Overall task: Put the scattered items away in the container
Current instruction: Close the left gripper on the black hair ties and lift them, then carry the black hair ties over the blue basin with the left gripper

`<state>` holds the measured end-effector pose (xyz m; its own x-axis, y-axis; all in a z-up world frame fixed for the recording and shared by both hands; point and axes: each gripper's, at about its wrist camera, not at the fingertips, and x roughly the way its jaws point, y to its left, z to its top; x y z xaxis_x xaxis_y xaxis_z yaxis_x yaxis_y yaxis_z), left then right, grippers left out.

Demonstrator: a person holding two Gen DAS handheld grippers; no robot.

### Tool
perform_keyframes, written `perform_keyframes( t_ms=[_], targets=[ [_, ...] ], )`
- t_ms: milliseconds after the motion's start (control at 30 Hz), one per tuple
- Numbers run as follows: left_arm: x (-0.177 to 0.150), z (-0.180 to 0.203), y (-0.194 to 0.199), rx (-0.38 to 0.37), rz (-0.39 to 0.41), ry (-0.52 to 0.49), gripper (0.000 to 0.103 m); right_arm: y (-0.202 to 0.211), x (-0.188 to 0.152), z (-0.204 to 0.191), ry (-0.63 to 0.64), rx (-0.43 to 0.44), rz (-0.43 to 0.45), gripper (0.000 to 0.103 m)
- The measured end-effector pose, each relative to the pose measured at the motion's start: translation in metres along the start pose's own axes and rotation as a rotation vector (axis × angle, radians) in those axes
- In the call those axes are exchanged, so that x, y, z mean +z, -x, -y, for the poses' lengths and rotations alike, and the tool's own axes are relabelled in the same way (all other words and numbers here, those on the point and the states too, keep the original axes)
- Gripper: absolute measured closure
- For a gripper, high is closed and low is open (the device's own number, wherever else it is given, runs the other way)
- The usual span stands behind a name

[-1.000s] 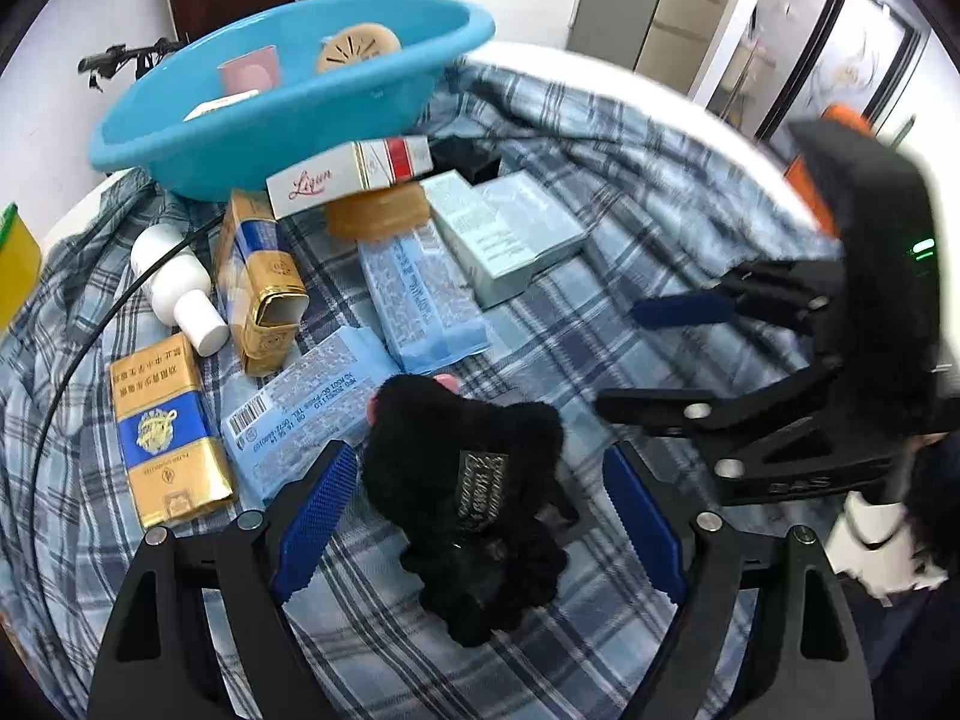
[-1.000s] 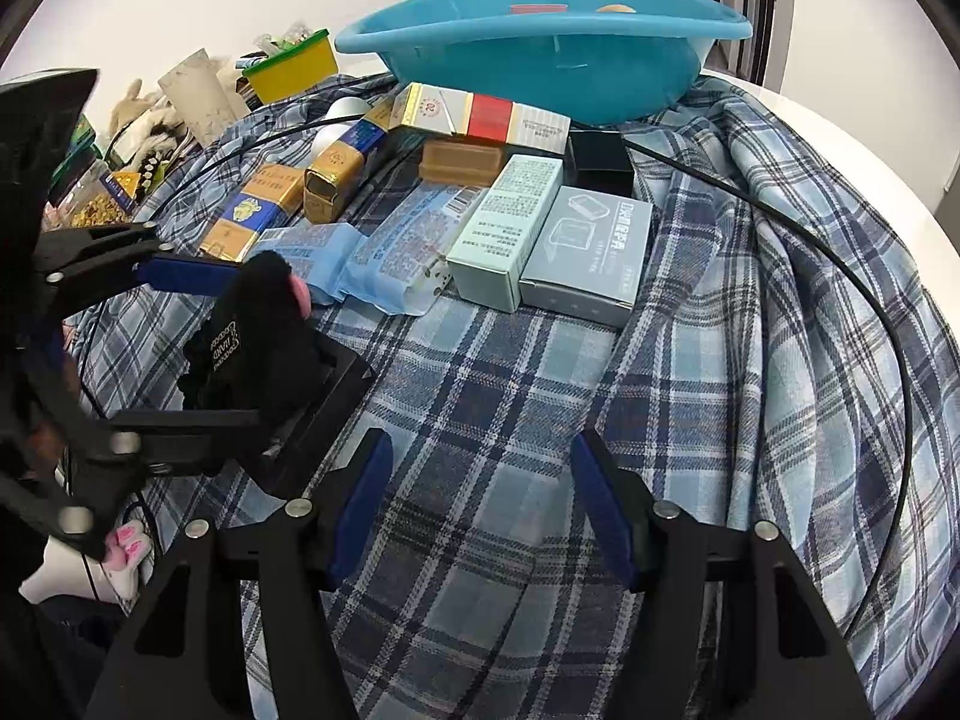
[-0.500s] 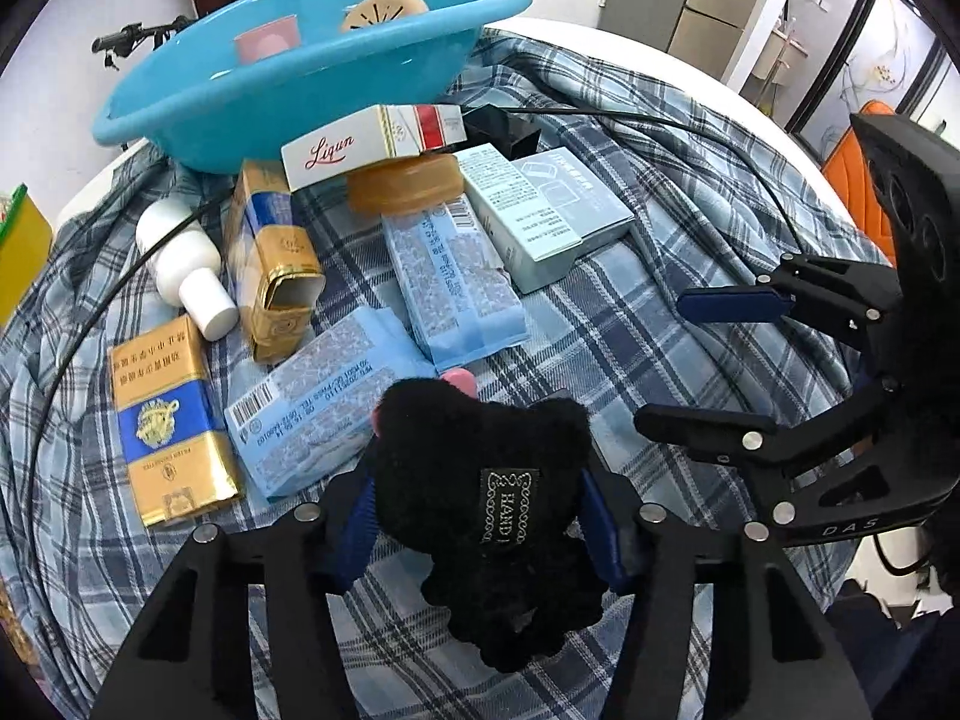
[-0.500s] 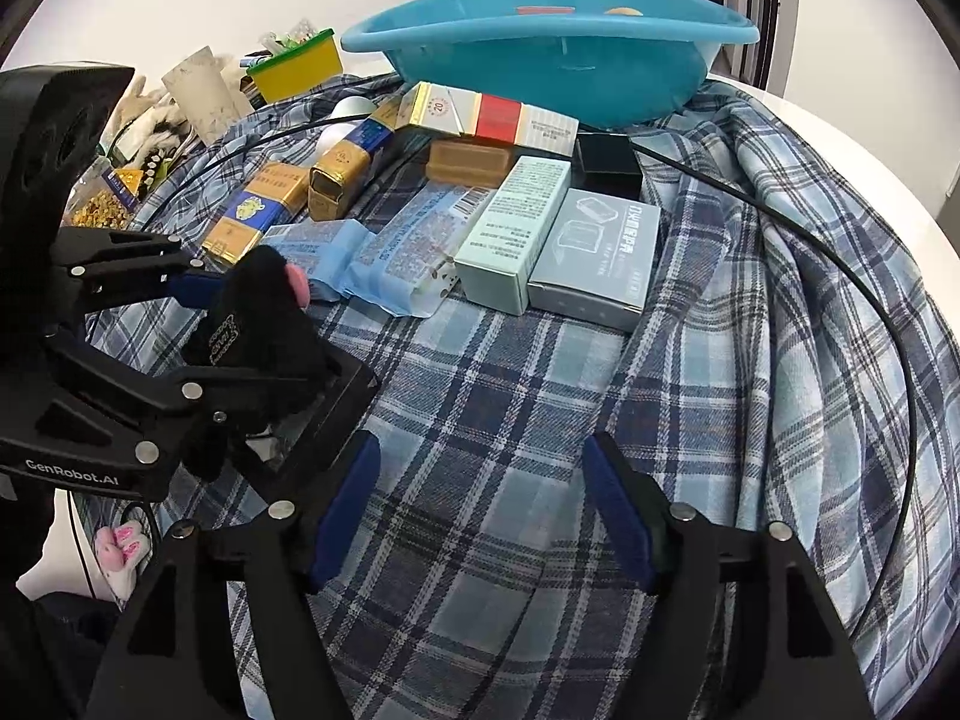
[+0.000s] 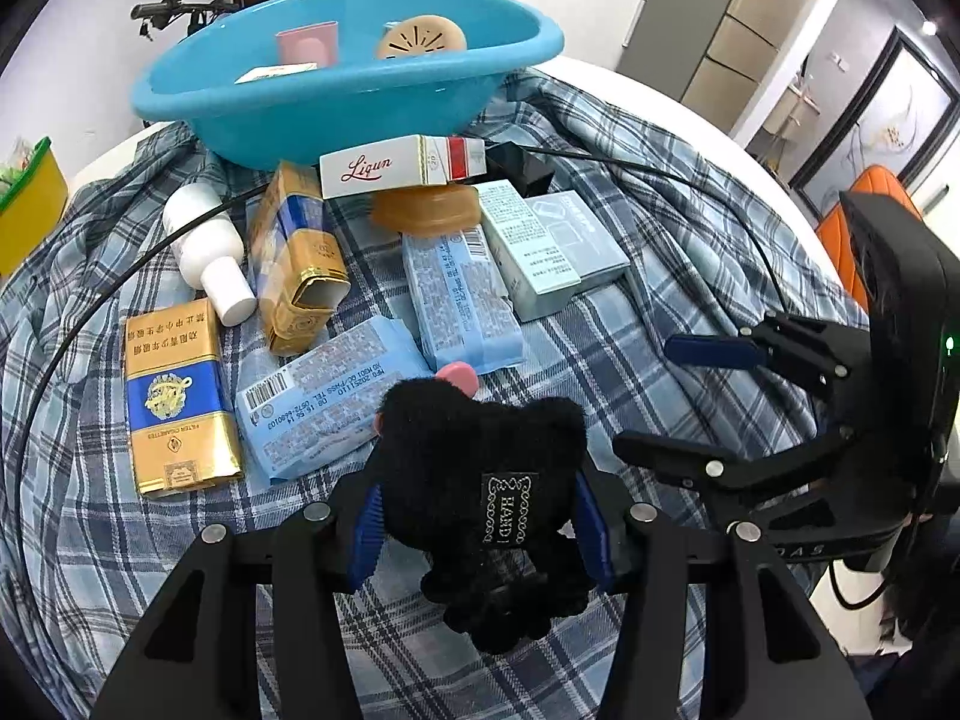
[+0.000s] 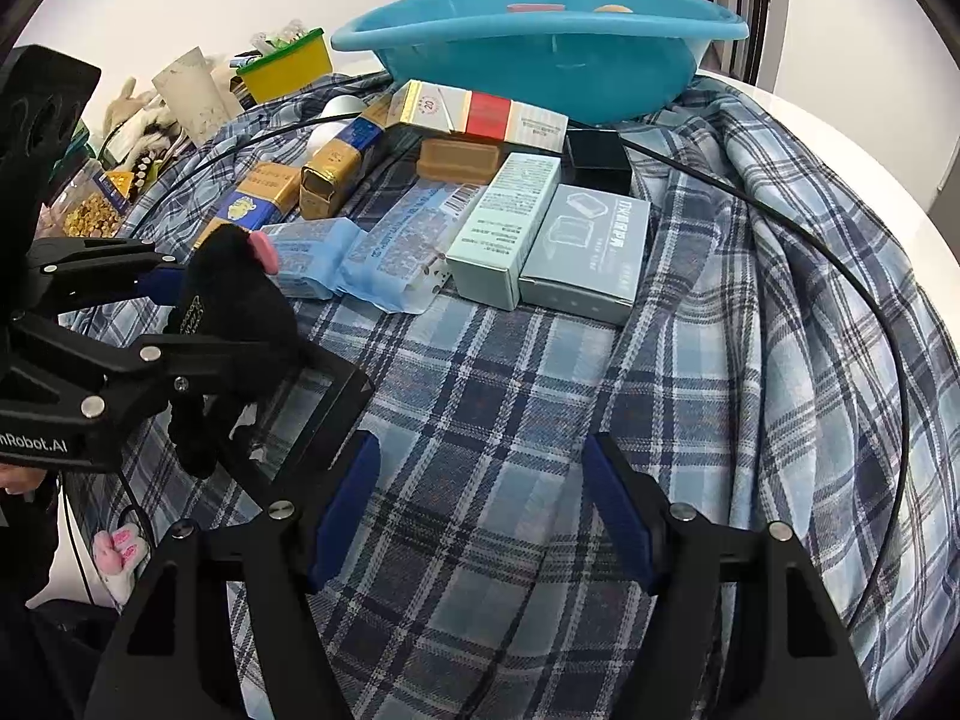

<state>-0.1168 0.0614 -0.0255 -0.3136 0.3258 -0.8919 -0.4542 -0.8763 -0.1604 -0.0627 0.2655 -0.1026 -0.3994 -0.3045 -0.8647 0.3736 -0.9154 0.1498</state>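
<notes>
Tabletop is sitting under a rumpled plaid cloth, white rim showing only at the far right. Blue basin is standing at the far edge, already holding a pink cup, a tan perforated disc and a flat box.

Left claw is clamping the black plush toy between its blue pads, closed tight on the body, toy hanging at the near centre, apparently just off the cloth. Right claw is gaping wide with nothing in it, sitting near right.

Step in hand, as I read it: carrying the toy to the basin. Advice: lifting higher before heading far, since the route is crossing the blue packets, the gold-blue cartons and the Liqun box leaning against the basin wall. Plush is soft, so keeping the squeeze firm; its dangling legs are likely to snag the black cable arcing along the left.

Room: open cloth on the right side is giving the cleanest lane. Basin rim is sitting high; clearing it before releasing. Right claw is close beside the left, so keeping them apart.
</notes>
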Motion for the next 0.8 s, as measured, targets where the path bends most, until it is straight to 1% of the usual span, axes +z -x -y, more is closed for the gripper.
perform_keyframes(
  t_ms=[267, 367, 467, 600, 800],
  targets=[
    [0.002, 0.000, -0.002, -0.001, 0.010, 0.030, 0.048, 0.003, 0.001, 0.002, -0.009, -0.007, -0.007, 0.034],
    [0.006, -0.003, -0.002, 0.012, 0.035, 0.060, 0.048, 0.006, 0.004, 0.003, -0.006, -0.015, -0.001, 0.034],
    [0.011, -0.004, -0.001, 0.026, 0.057, 0.065, 0.048, 0.008, 0.009, 0.004, 0.000, -0.019, 0.006, 0.034],
    [0.022, -0.005, 0.000, 0.036, 0.080, 0.055, 0.048, 0.014, 0.021, 0.006, 0.013, -0.036, 0.024, 0.034],
    [0.048, -0.011, 0.008, 0.047, 0.131, 0.052, 0.048, 0.026, 0.053, 0.011, 0.035, -0.058, 0.084, 0.034]
  ],
)
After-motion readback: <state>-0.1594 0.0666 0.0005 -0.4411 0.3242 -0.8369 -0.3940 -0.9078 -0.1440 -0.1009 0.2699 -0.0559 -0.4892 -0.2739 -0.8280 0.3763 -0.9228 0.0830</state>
